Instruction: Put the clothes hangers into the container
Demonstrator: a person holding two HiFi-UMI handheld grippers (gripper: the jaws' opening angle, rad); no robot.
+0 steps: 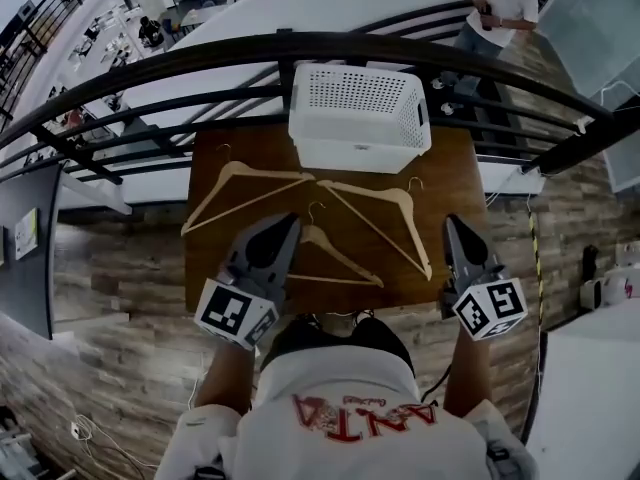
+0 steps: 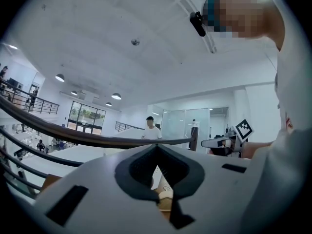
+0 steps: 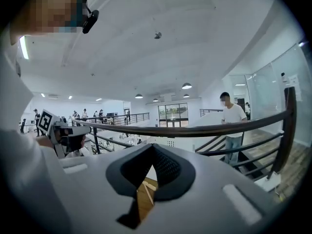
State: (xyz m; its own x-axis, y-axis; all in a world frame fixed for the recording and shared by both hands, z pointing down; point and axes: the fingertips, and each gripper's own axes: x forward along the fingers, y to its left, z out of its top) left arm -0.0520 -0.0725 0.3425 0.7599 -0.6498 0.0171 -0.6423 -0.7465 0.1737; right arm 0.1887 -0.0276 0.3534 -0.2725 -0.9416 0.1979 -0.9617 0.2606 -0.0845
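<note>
Left gripper (image 1: pixel 292 222): jaws shut tight, empty, tip just beside the middle hanger's hook.
Three pale wooden clothes hangers (image 1: pixel 245 181): flat on the brown wooden table (image 1: pixel 455 163).
White perforated plastic container (image 1: pixel 360 108): table's far edge.
Right gripper (image 1: pixel 450 222): jaws together, empty.

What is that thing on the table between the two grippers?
A wooden clothes hanger lies flat between the left gripper and the right gripper; the end of a second hanger reaches in too. The head view shows it.
</note>
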